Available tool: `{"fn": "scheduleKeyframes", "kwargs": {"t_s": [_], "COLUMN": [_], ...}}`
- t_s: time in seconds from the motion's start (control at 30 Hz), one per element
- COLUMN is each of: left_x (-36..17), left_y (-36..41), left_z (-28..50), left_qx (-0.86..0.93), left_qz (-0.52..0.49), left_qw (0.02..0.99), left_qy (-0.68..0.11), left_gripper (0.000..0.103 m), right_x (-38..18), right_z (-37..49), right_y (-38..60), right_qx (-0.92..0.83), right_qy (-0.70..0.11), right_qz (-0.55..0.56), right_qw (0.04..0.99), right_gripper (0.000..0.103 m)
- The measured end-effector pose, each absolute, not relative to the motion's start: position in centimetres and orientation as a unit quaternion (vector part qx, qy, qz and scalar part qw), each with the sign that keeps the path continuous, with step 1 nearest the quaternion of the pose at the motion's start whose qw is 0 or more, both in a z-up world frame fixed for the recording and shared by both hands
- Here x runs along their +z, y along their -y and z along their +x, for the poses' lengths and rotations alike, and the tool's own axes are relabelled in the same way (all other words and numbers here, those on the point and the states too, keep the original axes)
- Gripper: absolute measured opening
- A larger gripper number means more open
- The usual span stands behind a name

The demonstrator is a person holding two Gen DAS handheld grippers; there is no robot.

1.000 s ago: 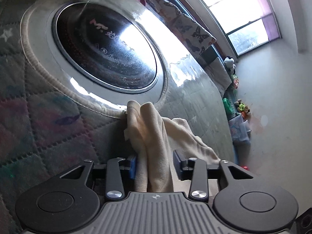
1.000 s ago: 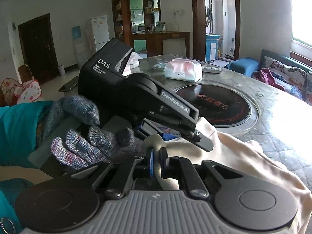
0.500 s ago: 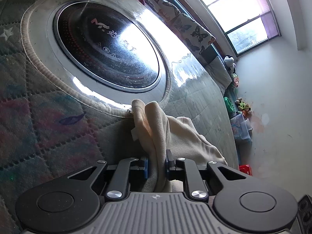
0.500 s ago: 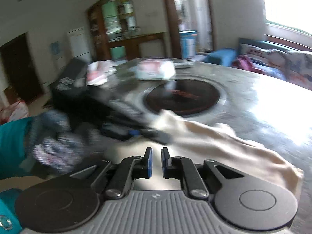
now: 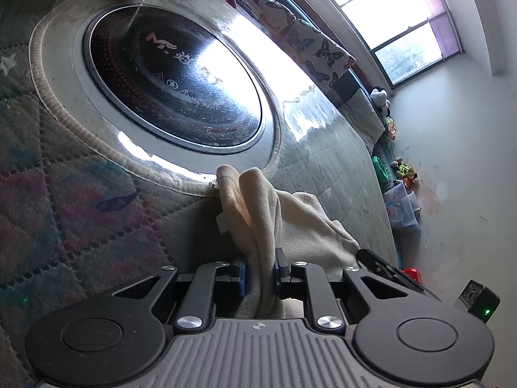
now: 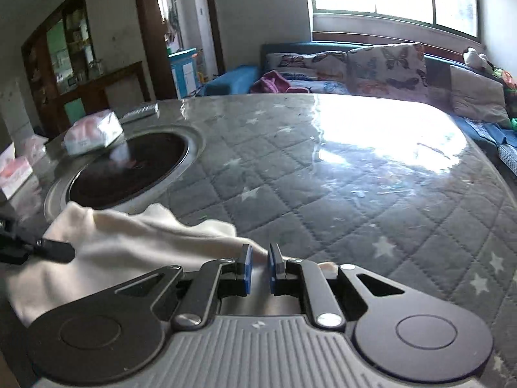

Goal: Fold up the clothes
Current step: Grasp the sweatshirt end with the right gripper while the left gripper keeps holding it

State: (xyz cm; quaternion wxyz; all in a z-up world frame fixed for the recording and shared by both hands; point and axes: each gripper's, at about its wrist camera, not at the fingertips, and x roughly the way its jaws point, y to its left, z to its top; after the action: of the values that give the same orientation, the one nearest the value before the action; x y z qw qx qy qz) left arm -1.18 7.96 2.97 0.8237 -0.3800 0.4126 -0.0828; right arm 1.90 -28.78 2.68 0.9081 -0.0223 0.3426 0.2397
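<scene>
A cream cloth garment (image 5: 258, 213) lies bunched on the quilted round table, next to the black glass hob. My left gripper (image 5: 260, 274) is shut on a bunched fold of it, which stands up between the blue pads. In the right wrist view the same garment (image 6: 129, 242) lies at lower left, with the left gripper's black finger (image 6: 48, 250) on it. My right gripper (image 6: 258, 268) sits at the garment's right edge with its blue pads a narrow gap apart and nothing between them.
A round black hob (image 6: 129, 168) is set in the table (image 6: 323, 177). Tissue packs (image 6: 93, 132) and a remote (image 6: 139, 113) lie at the far left side. A sofa with butterfly cushions (image 6: 381, 68) runs behind the table under the window.
My left gripper closed on the garment fold and has held it since. My right gripper let go of the cloth and swung right, from beside the left gripper to the garment's other edge.
</scene>
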Motion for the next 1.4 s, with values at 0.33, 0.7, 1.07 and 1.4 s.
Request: {"fn": "scheduleKeyframes", "kwargs": {"t_s": [0.33, 0.7, 1.07, 1.4], "left_x": [3.0, 3.1, 3.3, 3.8], "left_y": [-7.6, -7.5, -7.1, -6.7], "left_z": [-0.9, -0.9, -1.0, -1.0], "left_qx": [-0.086, -0.088, -0.086, -0.081], "left_qz": [-0.367, -0.357, -0.347, -0.329], "left_qw": [0.828, 0.833, 0.837, 0.843], "left_qy": [-0.414, -0.414, -0.414, -0.417], "left_gripper": [0.019, 0.019, 0.020, 0.020], "right_x": [2.8, 2.2, 1.8, 1.0], "right_z": [1.2, -0.3, -0.9, -0.7], "right_y": [32.8, 34.3, 34.8, 35.0], "right_qx": [0.209, 0.227, 0.232, 0.247], "right_qy": [-0.359, -0.365, -0.364, -0.365], "right_qz": [0.012, 0.072, 0.102, 0.138], "right_qw": [0.910, 0.900, 0.896, 0.887], "right_gripper": [0.042, 0.041, 0.019, 0.021]}}
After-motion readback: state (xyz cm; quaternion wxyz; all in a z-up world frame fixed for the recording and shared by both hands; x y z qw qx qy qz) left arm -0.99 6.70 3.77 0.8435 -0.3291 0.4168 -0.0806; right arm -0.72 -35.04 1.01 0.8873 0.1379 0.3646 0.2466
